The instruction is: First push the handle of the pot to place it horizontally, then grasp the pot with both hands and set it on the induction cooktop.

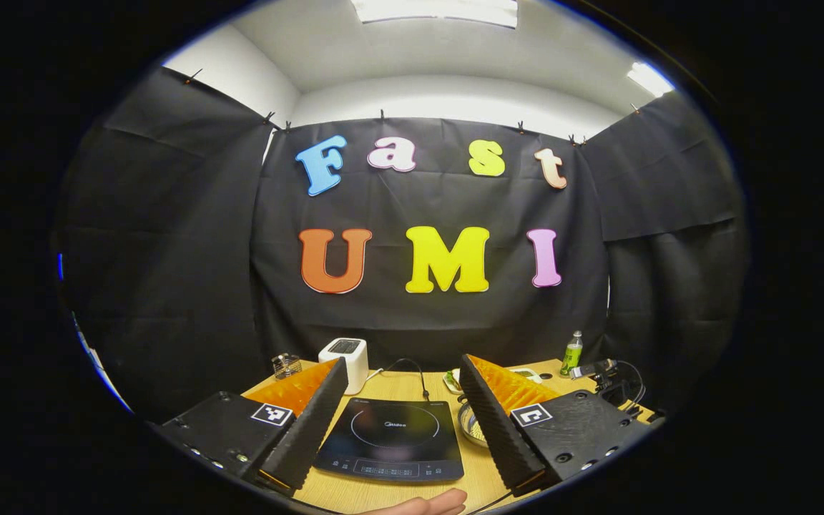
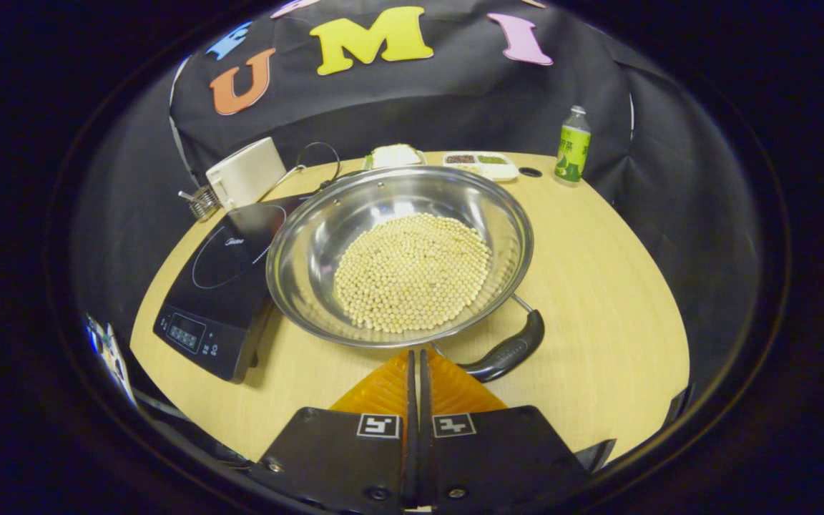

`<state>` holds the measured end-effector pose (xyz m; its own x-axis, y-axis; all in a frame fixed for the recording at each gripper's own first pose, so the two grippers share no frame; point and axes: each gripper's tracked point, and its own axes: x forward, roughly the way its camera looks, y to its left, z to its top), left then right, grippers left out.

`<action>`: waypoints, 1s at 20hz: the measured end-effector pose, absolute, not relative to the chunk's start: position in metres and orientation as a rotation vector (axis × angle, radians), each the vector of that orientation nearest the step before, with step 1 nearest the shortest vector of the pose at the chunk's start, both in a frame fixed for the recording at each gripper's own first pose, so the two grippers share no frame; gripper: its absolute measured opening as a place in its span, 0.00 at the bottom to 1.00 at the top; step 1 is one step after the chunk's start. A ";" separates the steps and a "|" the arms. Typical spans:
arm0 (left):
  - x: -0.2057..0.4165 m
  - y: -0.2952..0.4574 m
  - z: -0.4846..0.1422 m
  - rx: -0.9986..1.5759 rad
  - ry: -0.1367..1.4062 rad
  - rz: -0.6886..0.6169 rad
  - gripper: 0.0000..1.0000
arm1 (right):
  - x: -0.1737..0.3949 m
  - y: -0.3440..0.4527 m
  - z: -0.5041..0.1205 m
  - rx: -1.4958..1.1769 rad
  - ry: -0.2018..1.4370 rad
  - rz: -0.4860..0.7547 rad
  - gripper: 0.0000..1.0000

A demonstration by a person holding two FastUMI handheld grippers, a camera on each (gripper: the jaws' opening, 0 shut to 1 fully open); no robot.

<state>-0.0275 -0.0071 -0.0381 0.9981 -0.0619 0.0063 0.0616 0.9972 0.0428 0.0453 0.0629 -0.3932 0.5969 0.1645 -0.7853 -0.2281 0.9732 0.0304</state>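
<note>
Near the table's [image 2: 598, 286] front edge, the right gripper [image 2: 415, 361], clenched empty, is nearing the handle [image 2: 508, 352]. A hard push risks spilling the pot's [image 2: 312, 243] beans [image 2: 412, 272]. The left gripper [image 1: 401, 390] is hovering released.

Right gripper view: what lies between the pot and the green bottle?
Bare tabletop separates the pot from the green bottle, right gripper view.
</note>
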 end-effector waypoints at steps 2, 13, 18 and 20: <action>-0.027 -0.006 -0.039 0.046 -0.010 -0.058 0.95 | 0.049 0.051 -0.393 -0.081 0.907 0.218 0.04; -0.027 -0.020 -0.047 0.053 0.002 -0.079 0.95 | 0.082 -0.005 -0.392 -0.100 0.898 0.158 0.04; -0.024 -0.023 -0.049 0.056 0.010 -0.082 0.95 | 0.093 -0.021 -0.390 -0.095 0.882 0.142 0.04; -0.024 -0.024 -0.051 0.056 0.011 -0.084 0.95 | 0.096 -0.025 -0.388 -0.090 0.881 0.144 0.04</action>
<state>-0.0239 -0.0237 -0.0505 0.9964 -0.0834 -0.0130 0.0840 0.9949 0.0554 0.0959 -0.0246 -0.3884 0.6273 0.0886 -0.7737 -0.1628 0.9865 -0.0191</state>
